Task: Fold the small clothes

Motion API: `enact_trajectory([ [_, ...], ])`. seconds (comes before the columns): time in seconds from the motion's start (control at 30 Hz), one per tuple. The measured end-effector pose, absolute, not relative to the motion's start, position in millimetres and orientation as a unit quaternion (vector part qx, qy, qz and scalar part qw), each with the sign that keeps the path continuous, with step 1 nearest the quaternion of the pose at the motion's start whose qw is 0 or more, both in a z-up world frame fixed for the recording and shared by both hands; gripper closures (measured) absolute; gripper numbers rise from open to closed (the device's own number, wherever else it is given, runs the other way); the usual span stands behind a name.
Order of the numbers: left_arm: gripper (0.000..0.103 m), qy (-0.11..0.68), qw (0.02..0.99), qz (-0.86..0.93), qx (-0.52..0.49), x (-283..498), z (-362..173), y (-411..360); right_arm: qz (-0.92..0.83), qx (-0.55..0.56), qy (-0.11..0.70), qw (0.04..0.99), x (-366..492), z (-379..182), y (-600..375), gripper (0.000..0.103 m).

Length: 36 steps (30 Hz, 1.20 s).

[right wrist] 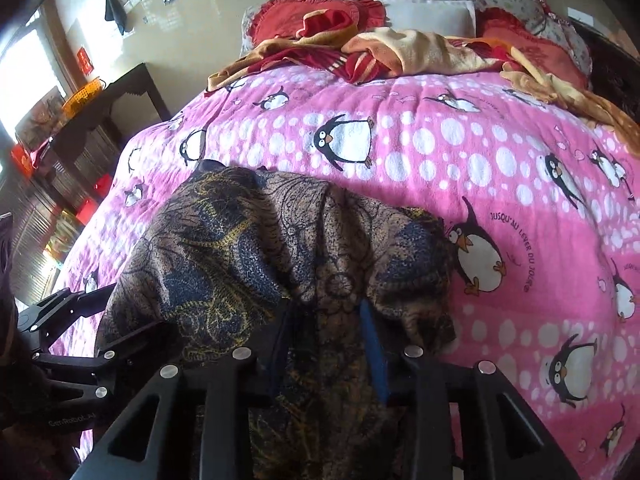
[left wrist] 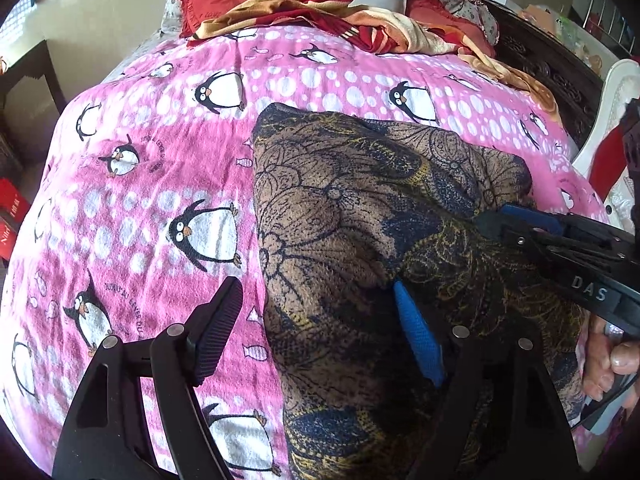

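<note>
In the left wrist view, the left gripper (left wrist: 320, 332) is standing wide open over the bed, its black left finger (left wrist: 218, 326) hanging above the pink penguin blanket (left wrist: 132, 200) and its blue-padded right finger (left wrist: 418, 334) lying against the brown floral garment (left wrist: 340, 216) without pinching it. The garment is lying in a rumpled heap on the blanket, right of centre, reaching down to the bottom edge of the frame. The right gripper (left wrist: 500, 216) is coming in from the right edge, its blue tip touching the garment's right side; whether it is clamping cloth cannot be told from here. A hand (left wrist: 612, 364) is showing at the lower right, beside the gripper handle. A red and yellow blanket (left wrist: 360, 16) is lying bunched at the far end of the bed. In the right wrist view, the right gripper (right wrist: 326, 344) is sitting narrowly parted with a fold of the garment (right wrist: 240, 248) running between its fingers, the pads pressing on the cloth and gripping it. The garment is spreading left of centre over the penguin blanket (right wrist: 500, 160), draping toward the camera. The left gripper (right wrist: 92, 344) is showing at the lower left, just beside the garment's edge. A dark side table (right wrist: 116, 96) is standing left of the bed by the wall.
</note>
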<state>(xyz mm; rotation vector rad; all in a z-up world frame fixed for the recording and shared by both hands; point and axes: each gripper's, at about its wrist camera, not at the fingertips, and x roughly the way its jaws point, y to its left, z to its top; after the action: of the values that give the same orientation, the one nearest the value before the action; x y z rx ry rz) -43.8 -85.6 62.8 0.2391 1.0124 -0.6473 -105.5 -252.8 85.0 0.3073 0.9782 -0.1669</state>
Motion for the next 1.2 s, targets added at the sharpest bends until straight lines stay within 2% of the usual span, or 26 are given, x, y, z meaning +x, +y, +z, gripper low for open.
enact_trajectory([
  [0.33,0.025,0.46,0.827,-0.308,0.095,-60.2,88.5,-65.1,-0.072,0.127,0.444,0.884,-156.3,131.8,-220.5,0.068],
  [0.5,0.025,0.456,0.827,-0.316,0.09,-78.2,94.1,-52.3,-0.065,0.128,0.458,0.877,-180.9,122.6,-206.0,0.065],
  [0.7,0.025,0.482,0.81,-0.311,0.126,-99.5,64.1,-53.3,-0.097,0.083,0.498,0.858,-194.4,84.1,-196.4,0.065],
  [0.97,0.025,0.447,0.833,-0.309,0.103,-115.3,80.2,-40.7,-0.116,0.115,0.471,0.867,-207.1,115.3,-199.3,0.065],
  [1.0,0.025,0.437,0.838,-0.308,0.105,-117.6,86.0,-39.5,-0.122,0.118,0.462,0.871,-209.7,122.2,-199.1,0.061],
  [1.1,0.025,0.41,0.853,-0.3,0.119,-123.1,103.6,-37.3,-0.137,0.127,0.433,0.882,-216.7,142.2,-196.6,0.039],
  [1.2,0.025,0.387,0.866,-0.298,0.112,-128.7,121.7,-31.5,-0.138,0.125,0.409,0.893,-220.5,160.5,-185.3,0.039],
])
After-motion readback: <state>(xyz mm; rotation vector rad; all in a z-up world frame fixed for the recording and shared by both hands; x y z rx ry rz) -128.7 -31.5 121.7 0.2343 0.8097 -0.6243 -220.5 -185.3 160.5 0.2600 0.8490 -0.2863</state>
